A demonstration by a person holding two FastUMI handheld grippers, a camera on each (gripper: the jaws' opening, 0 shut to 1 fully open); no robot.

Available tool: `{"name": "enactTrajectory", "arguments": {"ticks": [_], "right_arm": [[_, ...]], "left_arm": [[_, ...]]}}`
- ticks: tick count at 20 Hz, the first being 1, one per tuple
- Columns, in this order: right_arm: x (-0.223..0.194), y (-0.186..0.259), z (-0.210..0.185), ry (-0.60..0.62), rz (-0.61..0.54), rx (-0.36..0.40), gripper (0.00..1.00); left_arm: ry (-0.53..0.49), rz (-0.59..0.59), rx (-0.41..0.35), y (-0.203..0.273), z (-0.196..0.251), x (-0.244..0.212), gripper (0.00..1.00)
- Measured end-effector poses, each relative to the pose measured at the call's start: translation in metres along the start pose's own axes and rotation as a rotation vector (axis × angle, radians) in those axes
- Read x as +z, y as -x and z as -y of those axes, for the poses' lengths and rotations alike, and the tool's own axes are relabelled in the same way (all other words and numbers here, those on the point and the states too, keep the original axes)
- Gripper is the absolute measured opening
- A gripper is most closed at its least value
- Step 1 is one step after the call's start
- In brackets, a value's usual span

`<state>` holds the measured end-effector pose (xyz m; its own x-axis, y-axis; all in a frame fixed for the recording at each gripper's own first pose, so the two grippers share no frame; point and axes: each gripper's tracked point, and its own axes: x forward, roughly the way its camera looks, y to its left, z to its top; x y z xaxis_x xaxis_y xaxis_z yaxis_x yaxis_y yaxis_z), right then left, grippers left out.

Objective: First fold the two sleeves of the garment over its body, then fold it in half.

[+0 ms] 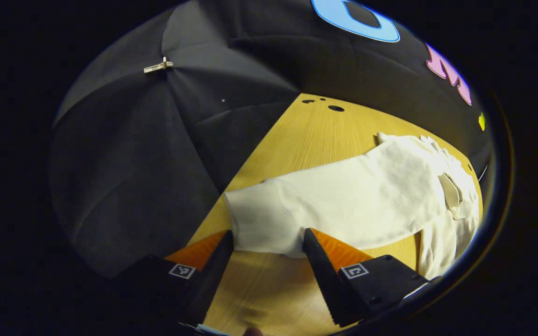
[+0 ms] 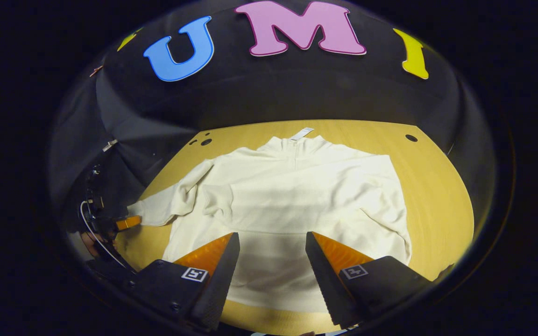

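Left gripper view shows my left gripper with its fingers spread wide, poised right at the cuff of the sleeve, which runs from the lower middle of the frame up toward the right. The cuff sits between the fingertips but nothing is pinched yet. In the right gripper view the sweater lies flat on the wooden table, collar toward the top of the frame, filling the centre. That same sleeve stretches out to the left of the frame, and the left gripper shows small at its end. The other sleeve, at the right of the frame, looks partly bunched along the body. My right gripper hangs released over the hem, holding nothing.

I judge this as the very start: the first sleeve fold. Next I need to close on the cuff, lift it just enough, and carry it across the body without dragging the sweater.
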<state>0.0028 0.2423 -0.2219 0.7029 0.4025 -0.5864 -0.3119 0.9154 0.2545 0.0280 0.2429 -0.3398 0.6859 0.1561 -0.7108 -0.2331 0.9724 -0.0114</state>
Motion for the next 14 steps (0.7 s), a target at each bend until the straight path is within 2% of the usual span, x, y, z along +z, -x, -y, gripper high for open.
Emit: {"name": "enactTrajectory", "arguments": {"ticks": [1,4,5,7,11,14], "right_arm": [[0.000,-0.001,0.003,-0.011,-0.003,-0.003,0.88],[0.006,-0.001,0.010,-0.046,0.014,0.001,0.88],[0.010,0.001,0.014,-0.050,0.020,0.002,0.88],[0.013,0.004,0.022,-0.046,0.032,0.000,0.88],[0.016,0.013,0.043,-0.039,0.050,-0.019,0.88],[0.016,0.021,0.063,-0.039,0.055,-0.033,0.88]], "left_arm": [[-0.019,0.011,-0.017,-0.001,0.003,0.001,0.87],[0.015,0.025,0.007,-0.007,0.003,0.009,0.27],[0.013,0.016,0.018,-0.005,0.003,0.008,0.17],[0.020,0.009,0.021,0.000,0.007,0.011,0.12],[0.036,0.069,0.017,0.029,0.023,0.031,0.11],[0.009,0.105,-0.032,0.053,0.056,0.051,0.11]]}}
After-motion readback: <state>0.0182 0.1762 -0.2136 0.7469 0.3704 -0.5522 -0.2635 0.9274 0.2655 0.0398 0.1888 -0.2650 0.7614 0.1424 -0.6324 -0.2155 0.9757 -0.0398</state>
